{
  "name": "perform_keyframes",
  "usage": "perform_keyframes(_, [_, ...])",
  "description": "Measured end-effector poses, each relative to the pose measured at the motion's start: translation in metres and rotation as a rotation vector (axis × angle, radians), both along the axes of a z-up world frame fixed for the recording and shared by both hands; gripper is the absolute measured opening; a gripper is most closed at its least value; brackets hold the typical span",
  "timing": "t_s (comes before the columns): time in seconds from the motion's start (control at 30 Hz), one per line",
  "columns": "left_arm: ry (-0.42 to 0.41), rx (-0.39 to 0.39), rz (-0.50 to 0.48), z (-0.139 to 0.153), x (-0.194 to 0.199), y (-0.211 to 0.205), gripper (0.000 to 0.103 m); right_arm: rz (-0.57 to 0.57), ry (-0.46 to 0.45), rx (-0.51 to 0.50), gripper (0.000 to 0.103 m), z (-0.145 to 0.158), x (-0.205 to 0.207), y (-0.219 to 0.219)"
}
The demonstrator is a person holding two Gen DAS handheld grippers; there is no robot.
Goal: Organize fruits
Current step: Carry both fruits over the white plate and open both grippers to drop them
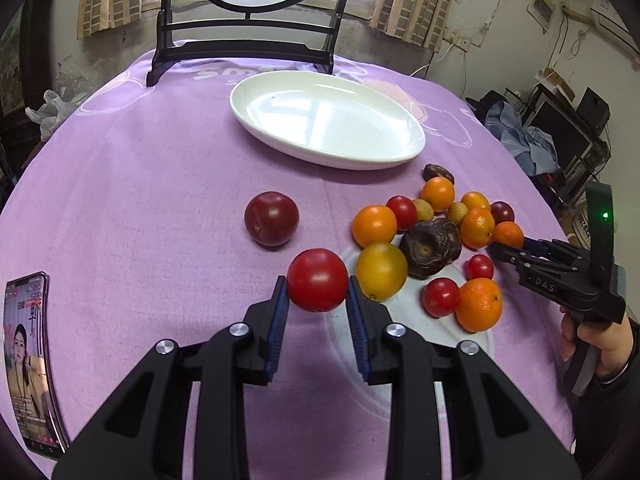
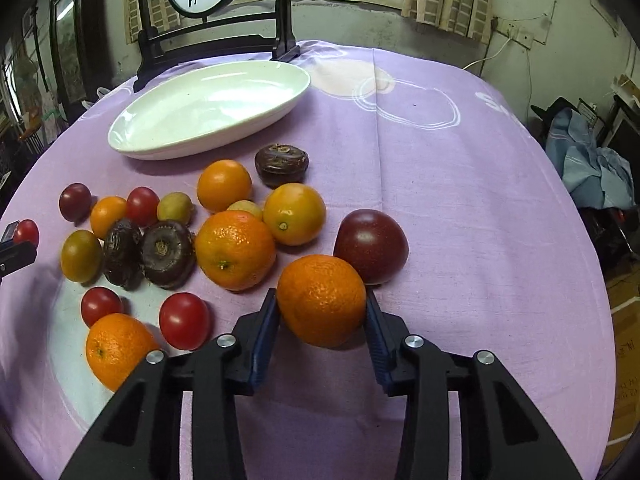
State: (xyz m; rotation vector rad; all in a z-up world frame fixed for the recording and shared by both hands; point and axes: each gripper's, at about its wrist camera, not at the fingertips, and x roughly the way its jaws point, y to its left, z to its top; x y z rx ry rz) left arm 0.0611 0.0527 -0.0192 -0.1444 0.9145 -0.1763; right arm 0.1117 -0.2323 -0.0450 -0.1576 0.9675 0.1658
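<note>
My left gripper (image 1: 317, 286) is shut on a red tomato (image 1: 317, 280), its blue pads pressing both sides, just left of the fruit pile. In the right wrist view it shows at the left edge (image 2: 18, 240) with the tomato (image 2: 27, 232). My right gripper (image 2: 322, 308) is shut on an orange (image 2: 322, 300), beside a dark red plum (image 2: 370, 246). From the left wrist view, the right gripper (image 1: 516, 246) sits at the pile's right side with that orange (image 1: 509, 234). A white oval plate (image 1: 328, 160) (image 2: 160, 152) lies empty behind the pile.
Several oranges, tomatoes and dark brown fruits (image 2: 168, 252) lie loose on the purple cloth (image 1: 140, 200). Another dark red plum (image 1: 272, 218) sits apart on the left. A phone (image 1: 32, 360) lies near left. A black ornamental stand (image 1: 244, 52) rises behind the plate. A hand (image 1: 592, 340) holds the right gripper.
</note>
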Motion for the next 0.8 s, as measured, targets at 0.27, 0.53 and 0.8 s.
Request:
perform_keyframes(0.27, [0.009,-0.006,-0.038,0.019,0.029,-0.006,0.028,0.036,-0.086,0.170,0.041,0.045,-0.019,-0.001])
perform_keyframes(0.53, [-0.008,0.018,0.011,0.040,0.126,-0.020,0.028,0.152,-0.214,0.073,0.041,0.068,0.046,0.067])
perform_keyframes(0.8, [0.108,0.076,0.087,0.001,0.208,-0.023,0.028,0.183,-0.047,0.020,0.041,0.029,0.115,0.114])
